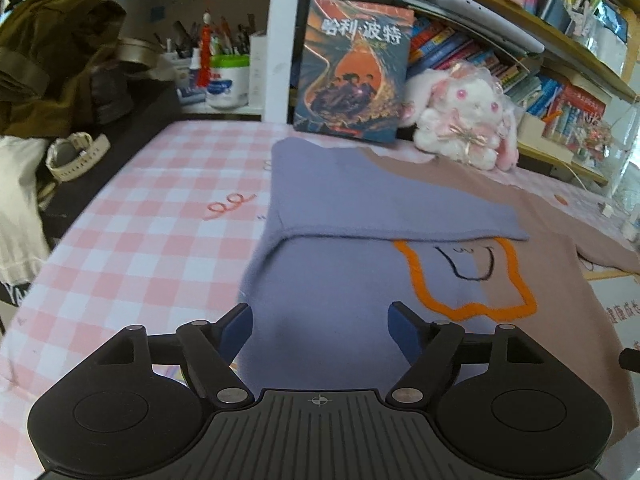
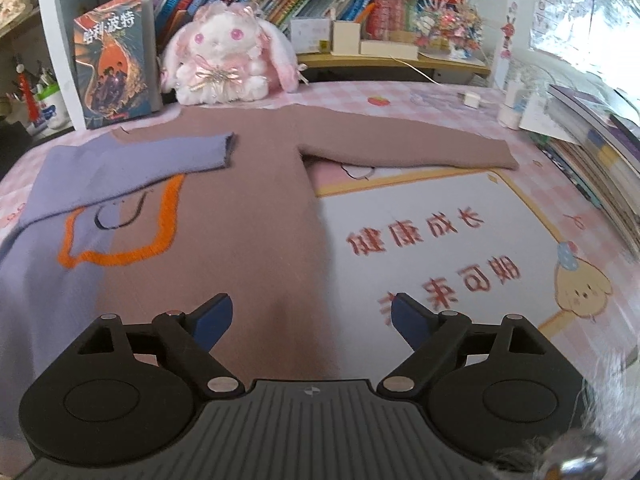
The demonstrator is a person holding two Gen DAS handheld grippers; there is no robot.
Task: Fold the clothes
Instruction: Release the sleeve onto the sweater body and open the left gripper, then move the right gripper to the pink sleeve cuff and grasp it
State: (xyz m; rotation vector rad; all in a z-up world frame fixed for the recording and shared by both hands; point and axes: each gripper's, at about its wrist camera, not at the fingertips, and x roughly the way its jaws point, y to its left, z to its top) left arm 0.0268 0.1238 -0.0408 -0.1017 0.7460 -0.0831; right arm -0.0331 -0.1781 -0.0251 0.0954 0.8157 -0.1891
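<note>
A two-tone sweater, lavender on one half [image 1: 328,280] and brown on the other [image 2: 248,216], lies flat on the table with an orange outline on its chest [image 2: 120,258]. The lavender sleeve [image 1: 360,200] is folded across the chest [image 2: 168,156]. The brown sleeve [image 2: 408,152] lies stretched out to the right. My left gripper [image 1: 320,328] is open and empty over the lavender lower body. My right gripper [image 2: 312,320] is open and empty over the sweater's brown right edge.
The table has a pink checked cloth [image 1: 160,216] and a printed mat [image 2: 440,248]. At the back stand a book [image 1: 352,68], a white plush rabbit [image 2: 224,60] and bookshelves [image 2: 360,4]. A watch [image 1: 76,156] lies at the left. Stacked books [image 2: 592,140] sit at the right.
</note>
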